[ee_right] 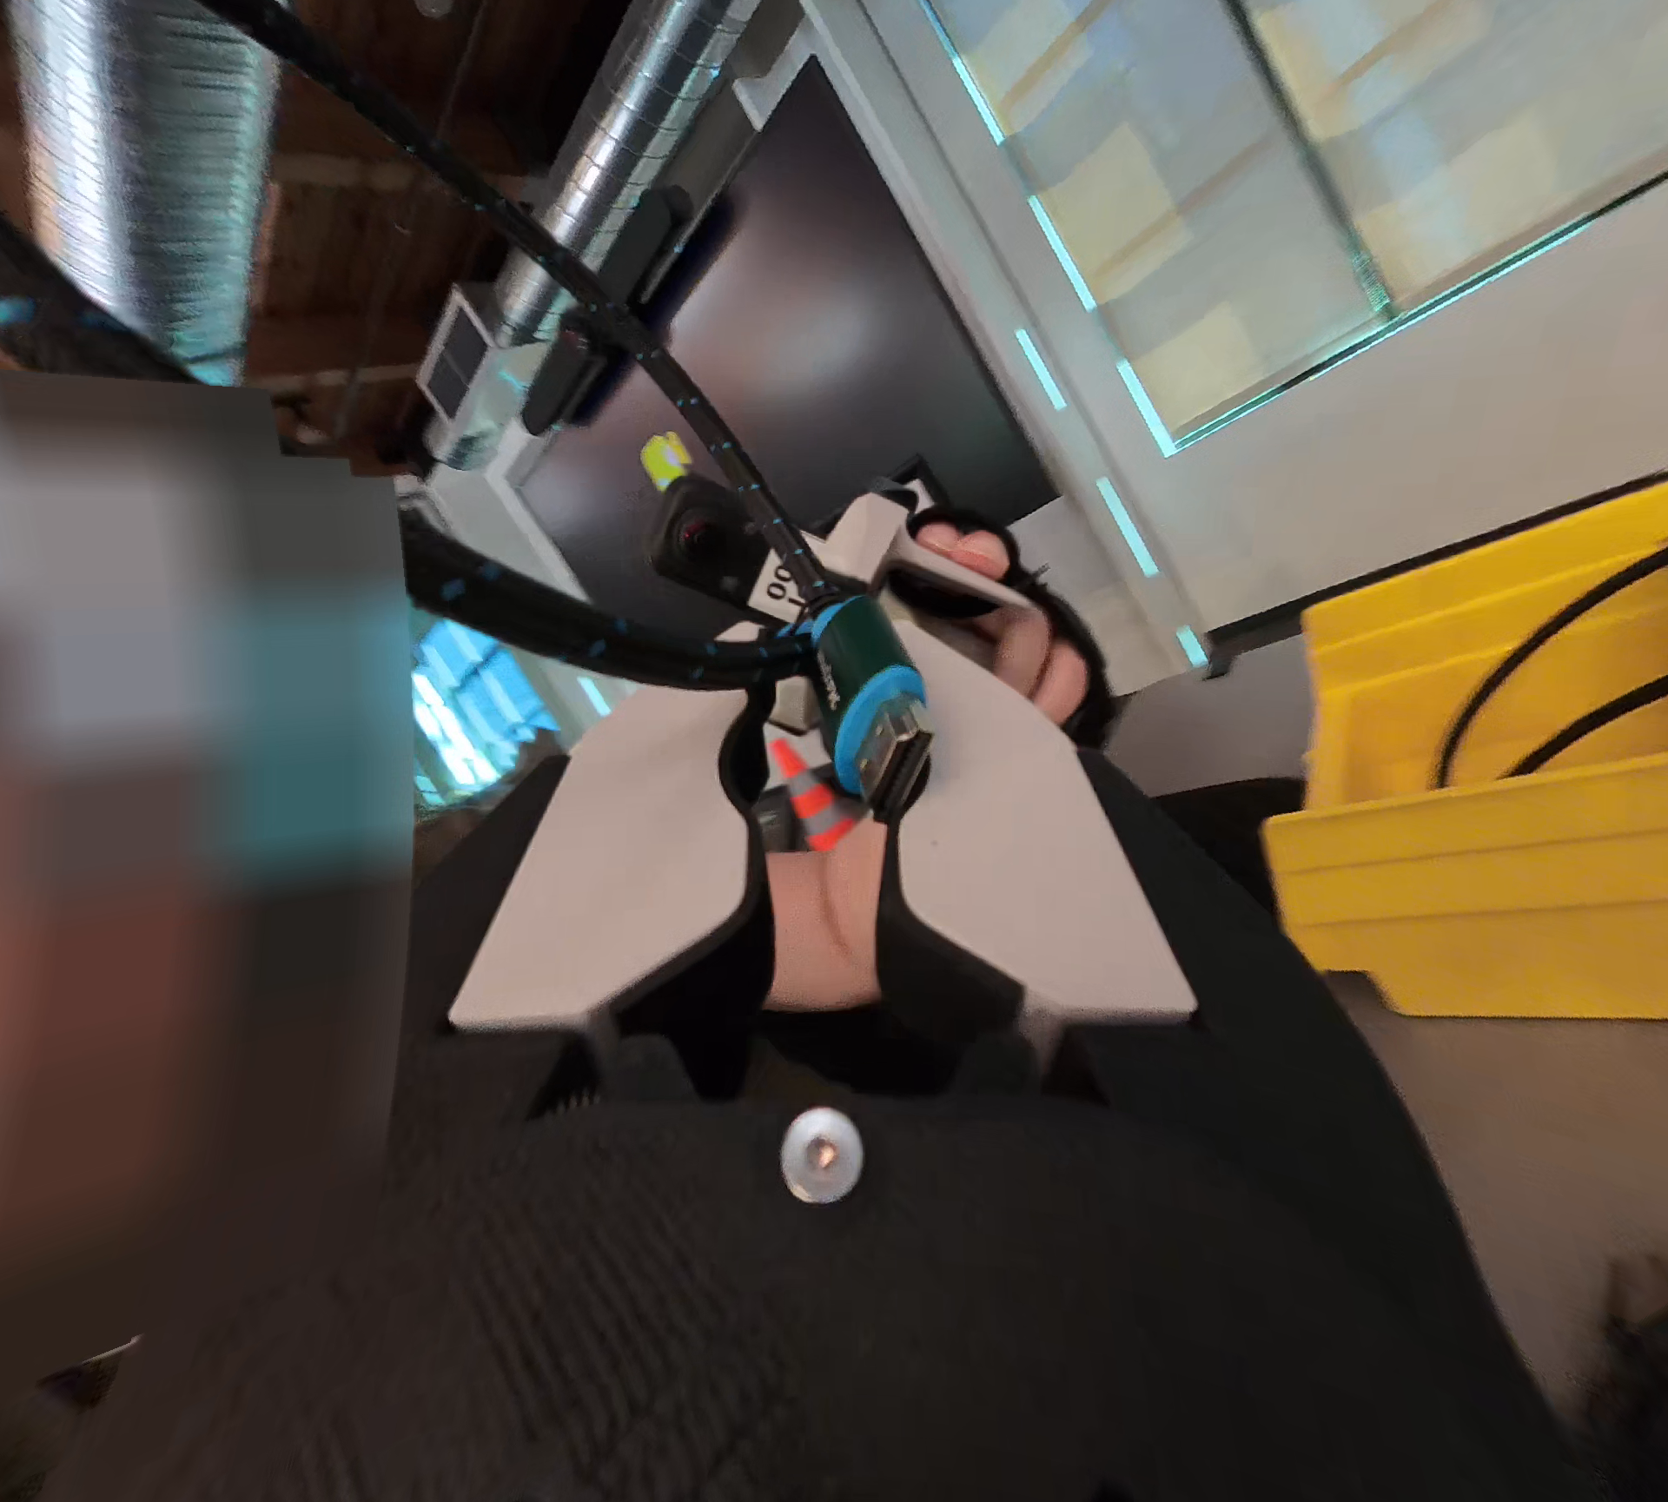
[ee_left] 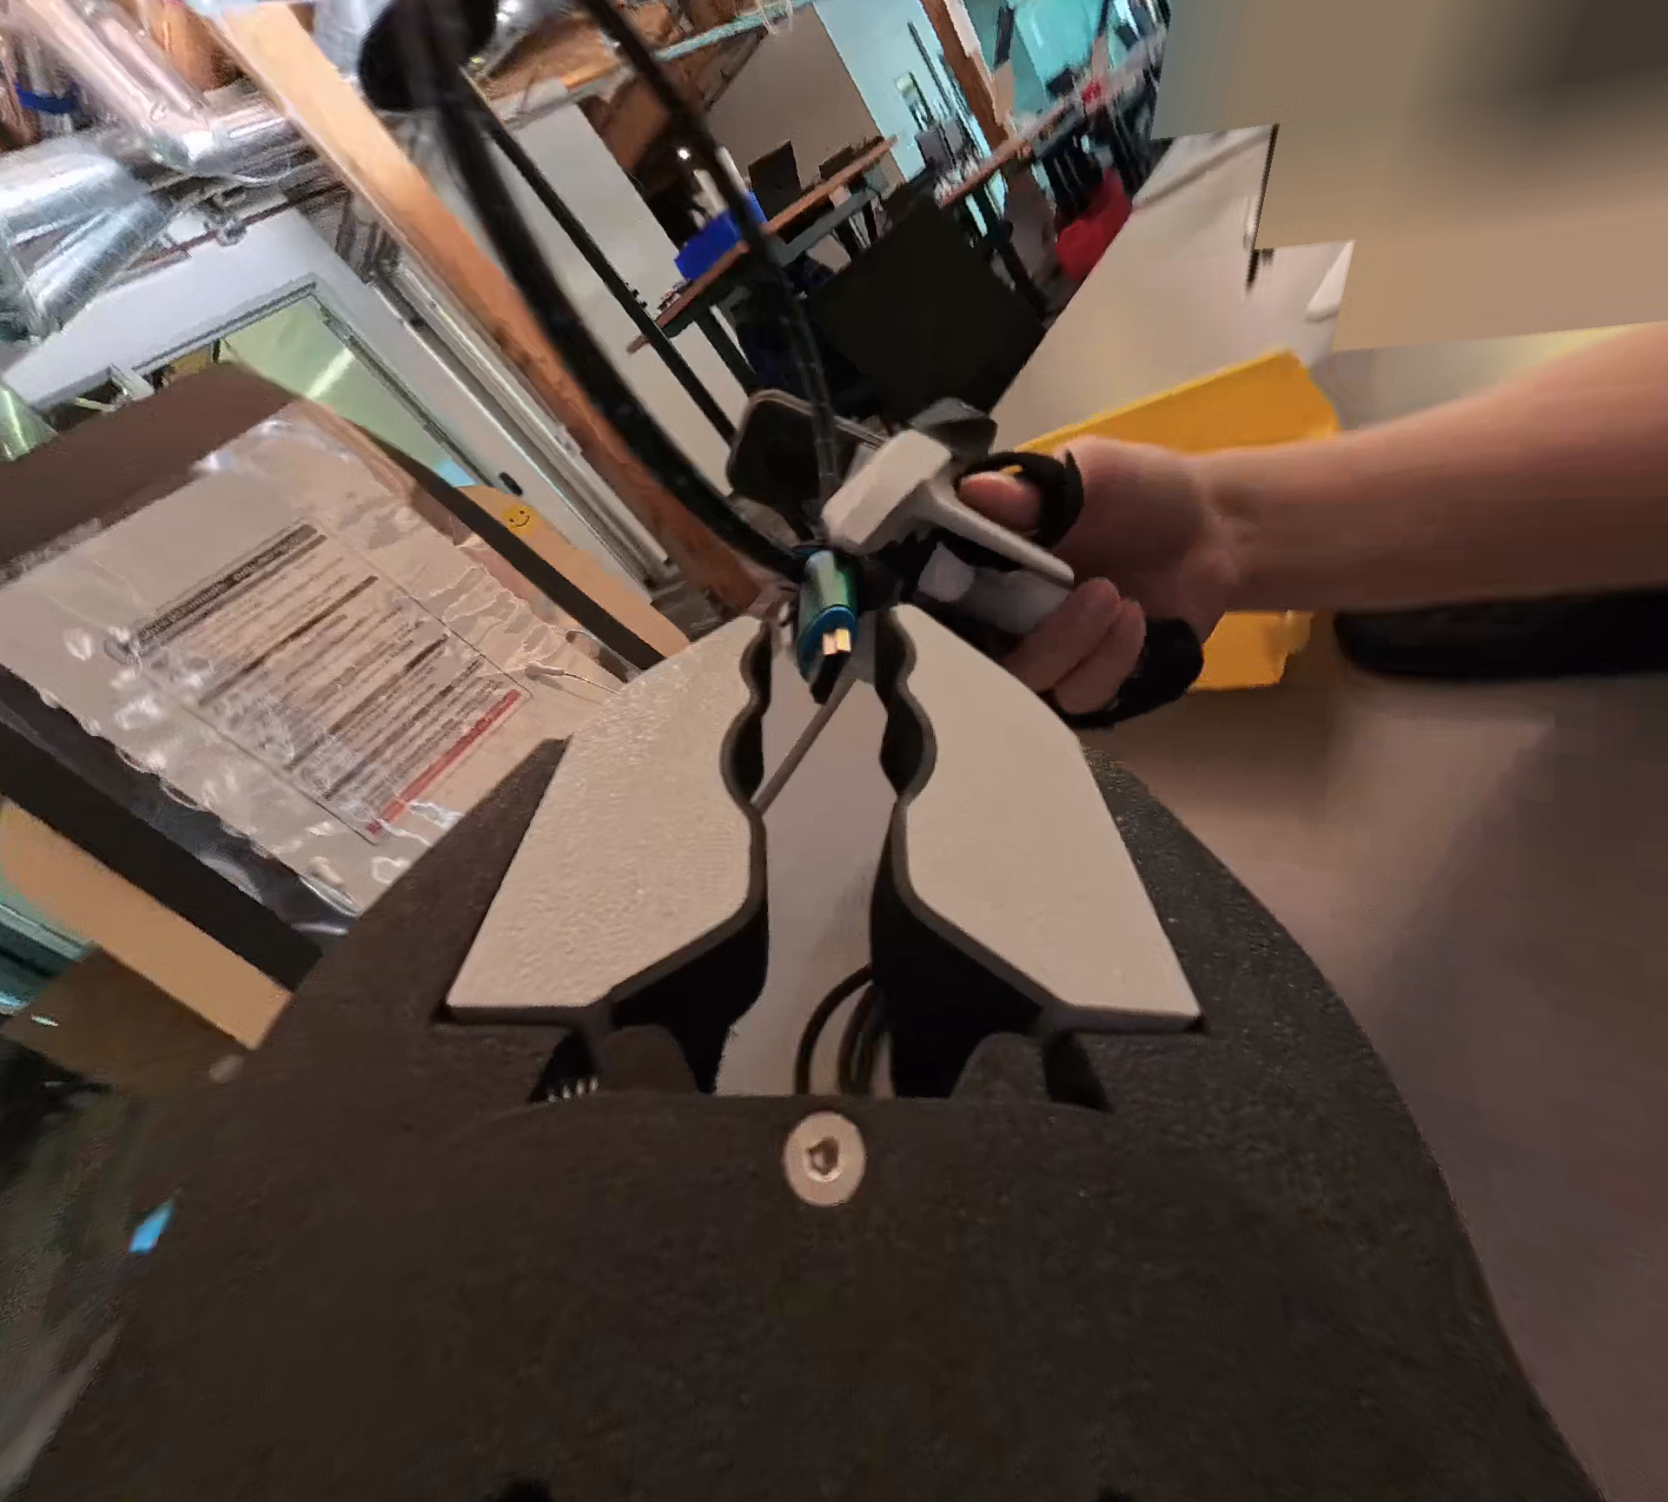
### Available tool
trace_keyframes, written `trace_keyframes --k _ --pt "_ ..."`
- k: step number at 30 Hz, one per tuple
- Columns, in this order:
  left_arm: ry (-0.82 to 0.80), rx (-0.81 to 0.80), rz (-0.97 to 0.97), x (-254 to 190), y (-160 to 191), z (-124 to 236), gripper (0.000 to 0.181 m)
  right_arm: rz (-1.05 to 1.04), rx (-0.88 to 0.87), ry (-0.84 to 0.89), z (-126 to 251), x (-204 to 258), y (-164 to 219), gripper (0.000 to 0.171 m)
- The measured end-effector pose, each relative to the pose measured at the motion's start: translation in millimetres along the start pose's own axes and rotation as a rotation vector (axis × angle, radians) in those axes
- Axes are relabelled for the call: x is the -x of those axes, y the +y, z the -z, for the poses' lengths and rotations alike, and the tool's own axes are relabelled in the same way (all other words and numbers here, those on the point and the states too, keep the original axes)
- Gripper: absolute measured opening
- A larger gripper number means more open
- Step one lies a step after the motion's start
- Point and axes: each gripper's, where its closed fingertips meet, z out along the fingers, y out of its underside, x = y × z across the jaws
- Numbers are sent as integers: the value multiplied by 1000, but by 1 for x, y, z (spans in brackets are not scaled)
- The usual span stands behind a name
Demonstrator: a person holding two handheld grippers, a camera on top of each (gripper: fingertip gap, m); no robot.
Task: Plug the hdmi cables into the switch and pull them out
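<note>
An HDMI plug [ee_left: 823, 612] with a green body, blue rings and a metal end hangs in the air on a black braided cable [ee_left: 578, 15] that loops upward. My two grippers face each other and meet at the plug. In the left wrist view it sits between the tips of my left gripper [ee_left: 829, 637], whose jaws stand narrowly apart with slim gaps beside it. In the right wrist view the plug [ee_right: 866, 700] lies against the right finger of my right gripper [ee_right: 830, 691], jaws nearly closed. No switch is in view.
A yellow bin [ee_left: 1200, 421] stands on the grey table [ee_left: 1354, 872] behind the right hand; it shows with a black cord inside in the right wrist view [ee_right: 1489, 827]. A cardboard box with a plastic-covered sheet [ee_left: 271, 646] sits at the left. The grippers are tip to tip, or close to it.
</note>
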Motion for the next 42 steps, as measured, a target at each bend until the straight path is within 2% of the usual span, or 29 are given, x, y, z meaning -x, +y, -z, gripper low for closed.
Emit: trace_keyframes --k 3,5,8,10,13,18,24,27,34,38,42 --pt "-56 -110 221 16 -6 13 21 240 -25 112 11 -3 -11 21" --pt "-23 -163 326 15 -6 21 21 386 0 164 15 -1 -14 22" --pt "-64 -138 356 18 3 25 26 529 66 260 16 -4 -11 22" --pt "-81 -106 321 15 6 23 30 546 118 297 13 -8 -6 22" --pt "-90 -72 266 10 4 20 37 528 158 295 7 -11 3 21" --pt "-104 -25 270 9 8 20 36 516 205 285 -1 -13 14 21" --pt "-86 -68 275 5 2 29 36 517 358 324 -3 -23 34 22" --pt "-20 -72 277 -5 0 33 31 449 412 297 -1 -22 42 22" --pt "126 -7 290 -30 16 42 32 282 588 215 15 -7 61 21" --pt "209 0 244 -49 17 43 33 195 616 165 16 1 66 22" --pt "226 17 213 -57 21 41 34 42 660 116 20 9 76 22"
